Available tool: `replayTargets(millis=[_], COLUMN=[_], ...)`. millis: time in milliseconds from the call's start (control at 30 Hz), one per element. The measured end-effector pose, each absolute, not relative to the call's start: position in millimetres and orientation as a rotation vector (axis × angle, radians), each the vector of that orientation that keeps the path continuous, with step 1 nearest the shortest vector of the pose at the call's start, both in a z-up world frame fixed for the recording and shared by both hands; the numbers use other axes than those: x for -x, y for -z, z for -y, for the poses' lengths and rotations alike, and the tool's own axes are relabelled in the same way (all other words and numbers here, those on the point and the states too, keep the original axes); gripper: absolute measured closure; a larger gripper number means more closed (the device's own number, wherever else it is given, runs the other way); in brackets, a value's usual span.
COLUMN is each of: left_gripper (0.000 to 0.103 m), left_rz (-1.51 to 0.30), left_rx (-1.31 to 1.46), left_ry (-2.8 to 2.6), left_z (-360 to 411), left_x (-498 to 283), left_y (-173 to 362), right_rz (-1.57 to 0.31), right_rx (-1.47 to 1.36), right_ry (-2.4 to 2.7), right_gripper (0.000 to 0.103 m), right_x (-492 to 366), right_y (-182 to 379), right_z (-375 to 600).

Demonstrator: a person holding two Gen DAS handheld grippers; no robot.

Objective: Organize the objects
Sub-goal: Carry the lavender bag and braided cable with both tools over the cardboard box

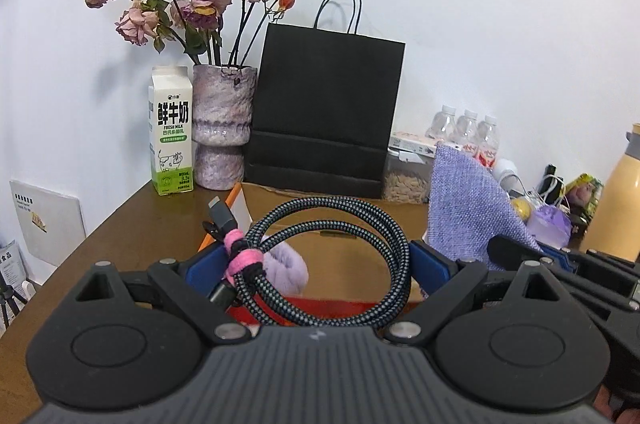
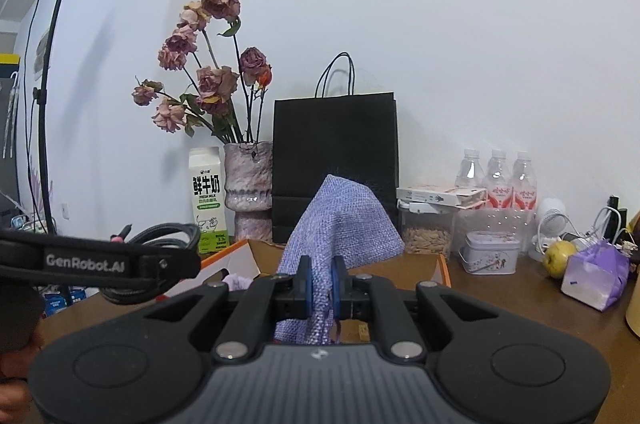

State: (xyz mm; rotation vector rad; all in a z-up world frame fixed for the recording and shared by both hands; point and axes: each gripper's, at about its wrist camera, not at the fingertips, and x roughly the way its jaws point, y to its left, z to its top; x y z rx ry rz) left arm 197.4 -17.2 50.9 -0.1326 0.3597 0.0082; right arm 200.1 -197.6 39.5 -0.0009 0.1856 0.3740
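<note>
My left gripper [image 1: 316, 264] is shut on a coiled black braided cable [image 1: 396, 276] bound with a pink tie; its blue pads press the coil from both sides. It hangs above an open cardboard box [image 1: 256, 196] with orange edges. My right gripper [image 2: 320, 288] is shut on a lavender woven pouch [image 2: 340, 220], which stands up between its blue pads, above the same box [image 2: 444, 268]. The pouch [image 1: 464, 208] also shows at the right of the left wrist view, and the cable [image 2: 168, 234] at the left of the right wrist view.
Along the wall on the brown table stand a milk carton [image 1: 172, 140], a vase of dried roses [image 1: 222, 128], a black paper bag [image 1: 324, 112], a seed jar [image 2: 426, 236] and water bottles [image 2: 498, 176]. To the right lie a tin [image 2: 490, 252], an apple [image 2: 558, 256] and a purple packet [image 2: 596, 272].
</note>
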Motion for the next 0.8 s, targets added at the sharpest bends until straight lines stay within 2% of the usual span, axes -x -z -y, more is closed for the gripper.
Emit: replayTargets(millis=[800], left_gripper=[0.007], left_rz=[-0.381], left_rx=[0.185], left_ry=[-0.075], left_z=[9], left_x=[-306], left_y=[-51], right_rz=[-0.235], right_rx=[-0.036], right_ry=[-0.352], right_gripper=[0.094], right_x=[-309], right_y=[-34], right_z=[173])
